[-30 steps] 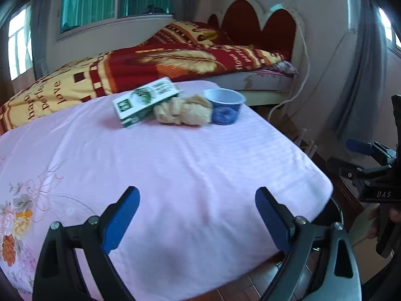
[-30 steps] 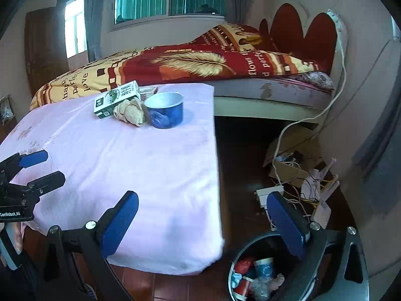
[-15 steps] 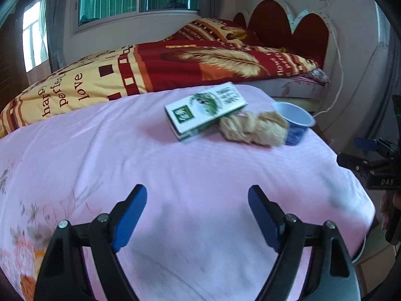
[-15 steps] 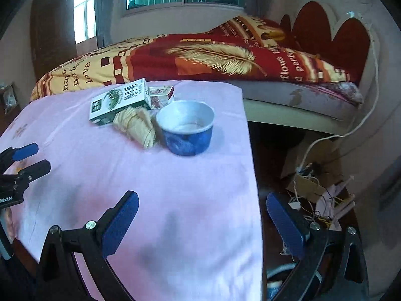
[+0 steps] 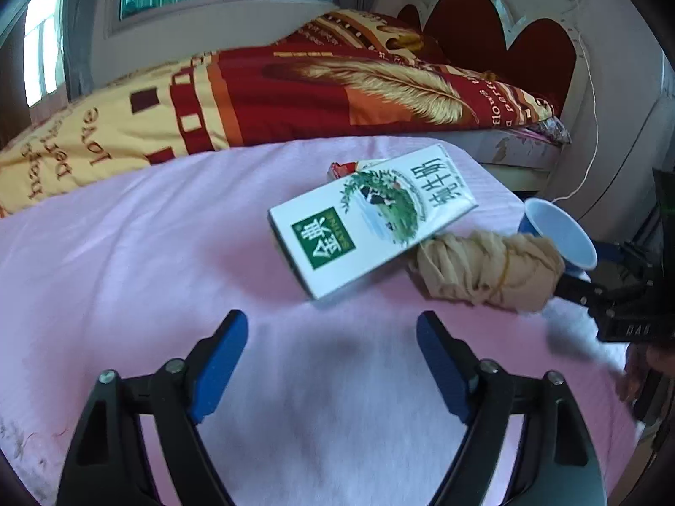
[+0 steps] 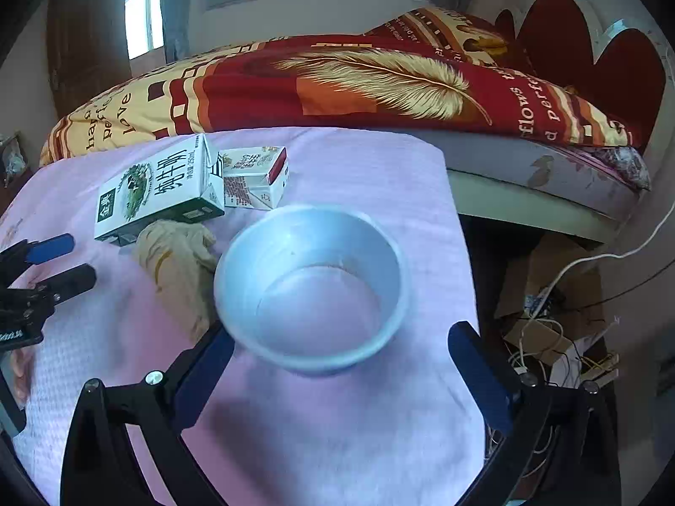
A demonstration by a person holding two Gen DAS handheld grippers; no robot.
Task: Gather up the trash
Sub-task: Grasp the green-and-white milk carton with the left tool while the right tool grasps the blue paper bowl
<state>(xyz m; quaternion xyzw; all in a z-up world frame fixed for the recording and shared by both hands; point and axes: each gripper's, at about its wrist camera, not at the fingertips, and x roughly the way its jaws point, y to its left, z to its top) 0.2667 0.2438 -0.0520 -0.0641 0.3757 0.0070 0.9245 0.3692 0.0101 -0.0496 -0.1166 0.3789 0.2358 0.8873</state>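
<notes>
A white and green milk carton lies on the pink tablecloth, a tan rolled rag against its right side and a blue paper cup beyond. My left gripper is open, just short of the carton. In the right wrist view the blue cup stands empty between the open jaws of my right gripper, which do not touch it. The carton, the rag and a smaller red and white carton lie to its left.
A bed with a red and yellow feather quilt lies behind the table. The table's right edge drops to a dark floor with a cardboard box and tangled cables. Each gripper shows at the side of the other's view.
Both grippers have moved forward over the table. The left one has closed in on the carton. The right one has come up around the blue cup.
</notes>
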